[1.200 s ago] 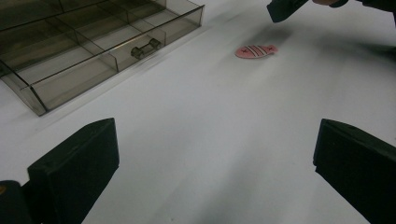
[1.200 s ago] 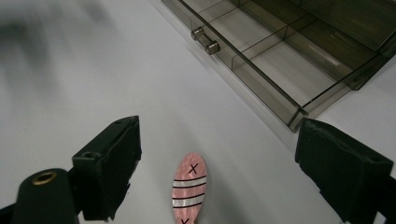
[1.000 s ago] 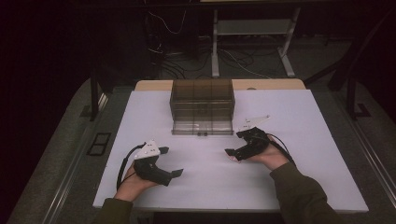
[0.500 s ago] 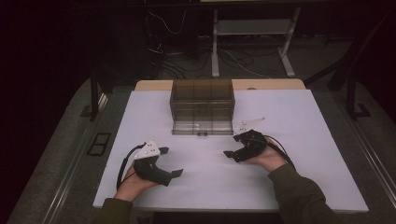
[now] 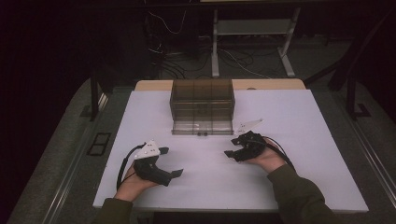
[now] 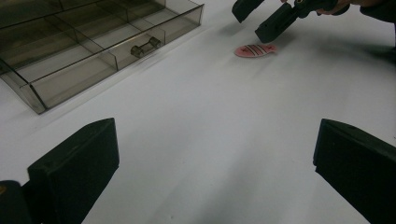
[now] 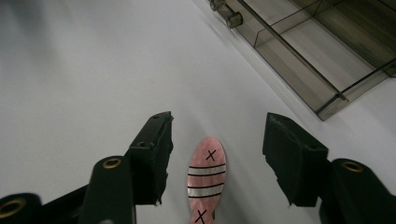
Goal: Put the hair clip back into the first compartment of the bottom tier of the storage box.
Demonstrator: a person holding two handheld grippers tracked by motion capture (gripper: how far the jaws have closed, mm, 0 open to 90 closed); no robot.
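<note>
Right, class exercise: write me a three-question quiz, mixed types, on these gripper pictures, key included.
1. True or false: the right gripper is shut on the pink fish-shaped piece.
2. What stands open at the front of the smoky plastic organiser? A drawer, B lid, C door.
3. Fill in: the left gripper is ____, above the bare white table.

Key: 1 false, the piece lies between open jaws; 2 A; 3 open.

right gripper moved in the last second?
Yes. In the high view the right gripper has slid toward the person and slightly left, away from the smoked drawer box on the table.
</note>
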